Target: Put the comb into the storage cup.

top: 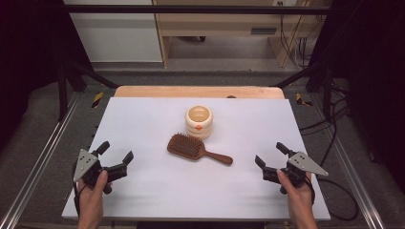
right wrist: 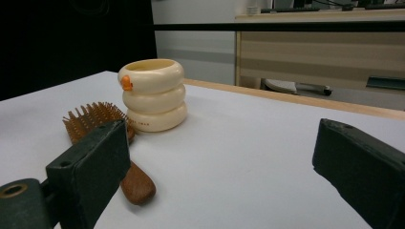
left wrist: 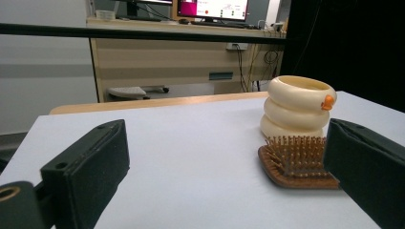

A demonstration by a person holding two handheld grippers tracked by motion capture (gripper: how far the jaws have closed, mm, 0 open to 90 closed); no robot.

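A brown wooden hairbrush [top: 196,149] lies bristles up at the middle of the white table top [top: 143,119], its handle pointing right. Just behind it stands a cream ringed cup [top: 199,121] with a small orange knob on its front. My left gripper [top: 115,153] rests open at the table's front left, empty, a hand on it. My right gripper [top: 270,154] rests open at the front right, also empty. In the left gripper view the brush [left wrist: 293,162] and cup [left wrist: 298,107] sit ahead to the right. In the right gripper view the brush [right wrist: 98,124] and cup [right wrist: 154,94] sit ahead to the left.
A wooden strip [top: 198,91] edges the table's far side. Black frame bars [top: 71,81] stand at both far corners, and metal rails [top: 38,157] run along each side. Cables [top: 334,129] trail on the floor at the right. A desk and cabinet [top: 215,28] stand beyond.
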